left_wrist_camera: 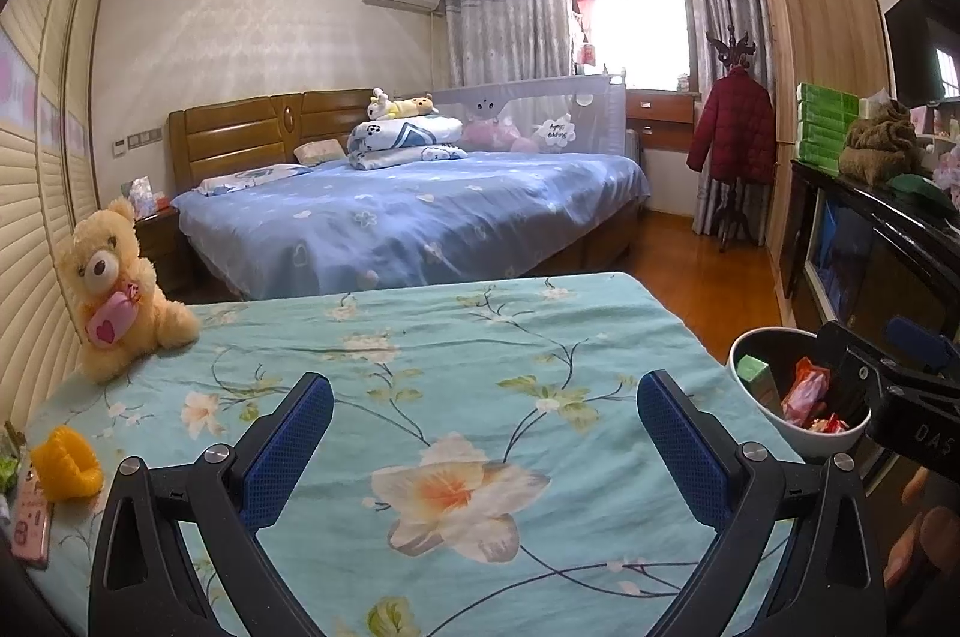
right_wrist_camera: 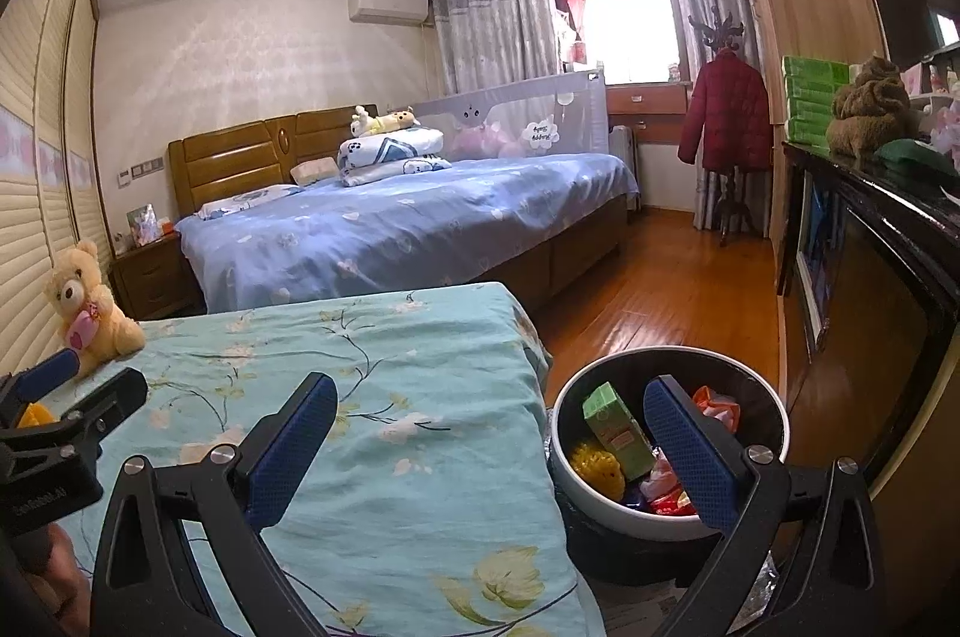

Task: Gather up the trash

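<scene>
Already our bin [right_wrist_camera: 669,457] by the bed's right edge holds a load: a green carton [right_wrist_camera: 618,430], a yellow piece [right_wrist_camera: 597,466] and red and orange wrappers [right_wrist_camera: 672,499], so we judge most of the collecting done. Both tools hang empty, jaws spread wide: our right gripper [right_wrist_camera: 489,448] straddles the line between bed and bin, our left gripper [left_wrist_camera: 486,448] hovers over the bedspread [left_wrist_camera: 480,337], bare down its middle.

What may remain sits at the bed's left edge: a yellow cup-like thing [left_wrist_camera: 66,463], a pink phone-like slab [left_wrist_camera: 33,520] and a scrap of green [left_wrist_camera: 7,466] cut off by the frame. Whether any of these counts as trash, we cannot tell. A teddy bear [left_wrist_camera: 117,289] sits nearby, plainly no rubbish.

The bin's floor is hidden under the wrappers and one right-hand finger, and its near side is cut off by the tool. Something foil-like [right_wrist_camera: 765,577] glints by its base, too blurred to name.
</scene>
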